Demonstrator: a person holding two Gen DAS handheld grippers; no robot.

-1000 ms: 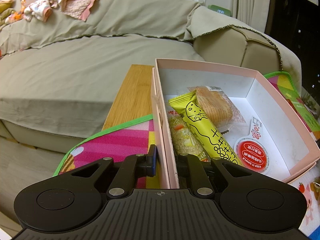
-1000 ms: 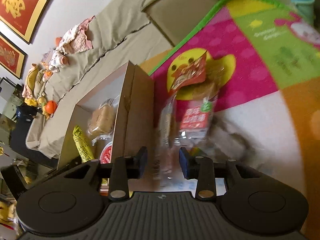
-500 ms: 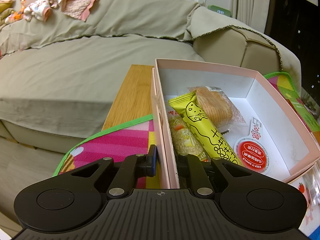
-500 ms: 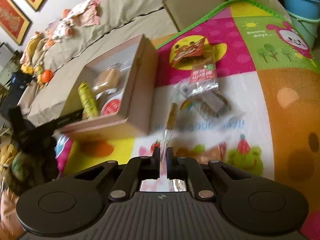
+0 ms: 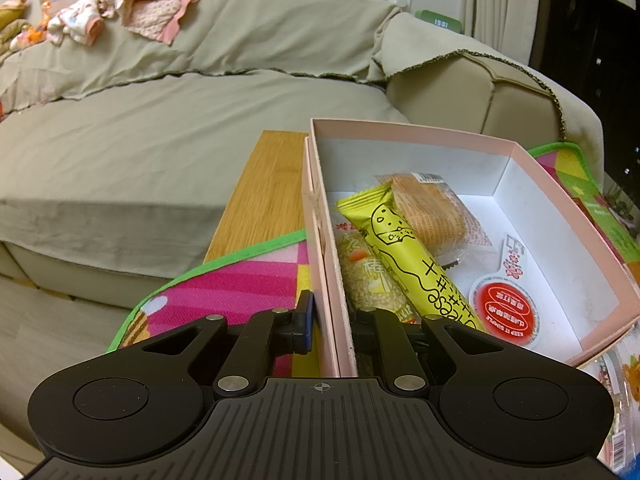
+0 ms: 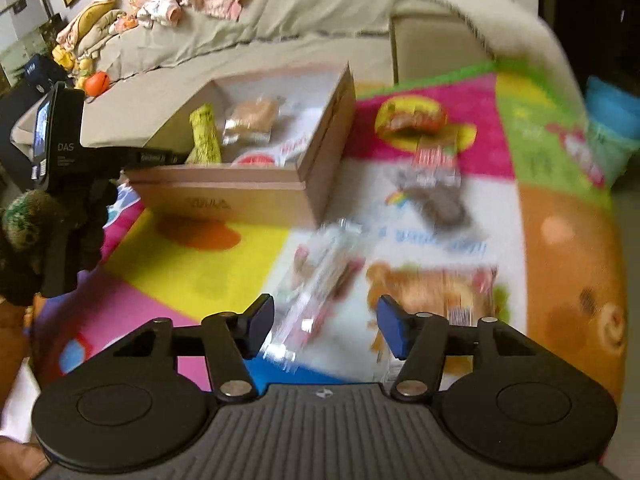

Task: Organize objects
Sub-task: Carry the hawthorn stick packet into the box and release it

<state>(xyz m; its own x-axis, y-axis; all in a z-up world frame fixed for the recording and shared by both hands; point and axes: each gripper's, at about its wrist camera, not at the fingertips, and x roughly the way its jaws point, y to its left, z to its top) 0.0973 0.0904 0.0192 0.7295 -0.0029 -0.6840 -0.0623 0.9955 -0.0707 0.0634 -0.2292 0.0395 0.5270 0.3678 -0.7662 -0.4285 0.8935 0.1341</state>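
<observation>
Bright play mat (image 6: 192, 276) — left gripper (image 5: 330, 322) clamps the box (image 5: 568, 216) wall. Right gripper (image 6: 326, 326), jaws just opening, releases a clear snack packet (image 6: 320, 292) lengthwise between them; box up-left.

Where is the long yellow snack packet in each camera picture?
Left wrist view: the yellow snack packet lies slanted in the pink box, just right of centre, beside the wrapped cake.
Right wrist view: the yellow snack packet is small, upper left of centre, at the box's left end.
Shared landmark: the pink box.
</observation>
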